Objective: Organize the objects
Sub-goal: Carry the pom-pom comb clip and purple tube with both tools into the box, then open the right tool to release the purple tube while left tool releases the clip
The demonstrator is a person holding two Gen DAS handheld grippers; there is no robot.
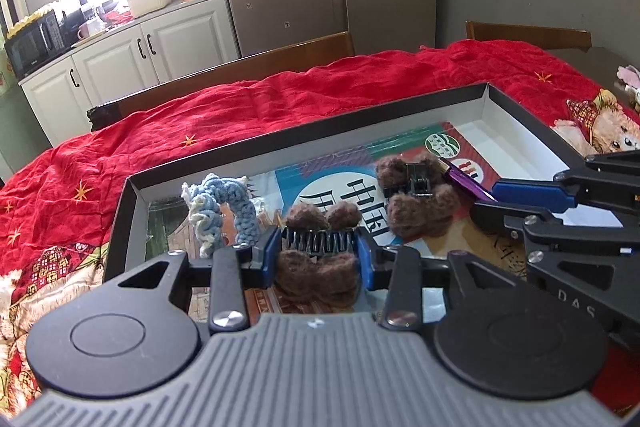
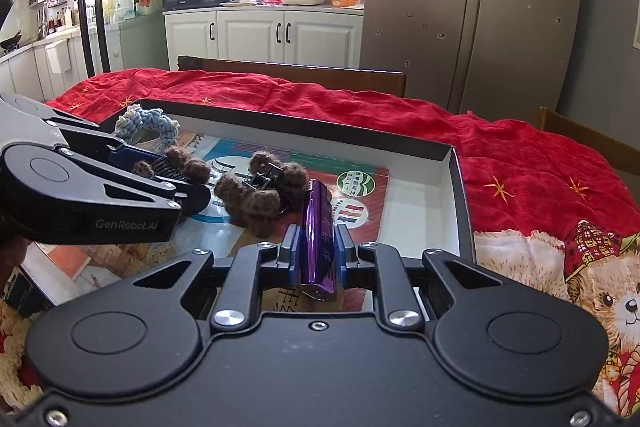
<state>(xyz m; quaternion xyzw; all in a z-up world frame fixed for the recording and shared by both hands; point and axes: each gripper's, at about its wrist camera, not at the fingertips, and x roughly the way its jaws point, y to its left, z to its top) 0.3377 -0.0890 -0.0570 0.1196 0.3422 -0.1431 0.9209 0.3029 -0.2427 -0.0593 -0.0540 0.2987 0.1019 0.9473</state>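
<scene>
On the left gripper [image 2: 160, 171], side plate: white lettering "GenRobot.AI". On the right gripper [image 1: 494, 193], partial lettering "DAS". Printed sheet [image 2: 360, 203] lining the tray floor: large Chinese characters, a round green emblem with small digits too fine to read surely.

Container: shallow black tray [image 2: 456, 163] with white inner walls, resting on a red cloth [image 2: 520, 155] with gold stars and a teddy-bear print, spread over the desk.

Contents:
- Blue-and-white crocheted scrunchie [image 1: 218, 211], far left corner of the tray.
- Brown fuzzy claw clip [image 1: 418, 195], centre of the tray, lying free on the sheet.
- Second brown fuzzy claw clip [image 1: 320, 251], near left; left gripper's jaws partly open and clamped on its black toothed body.
- Purple metallic clip [image 2: 318, 239], near centre-right; right gripper's jaws nearly closed, pinching its sides, its far end pointing toward the green emblem.

Background: white cabinets, black microwave, steel refrigerator with stickers.
</scene>
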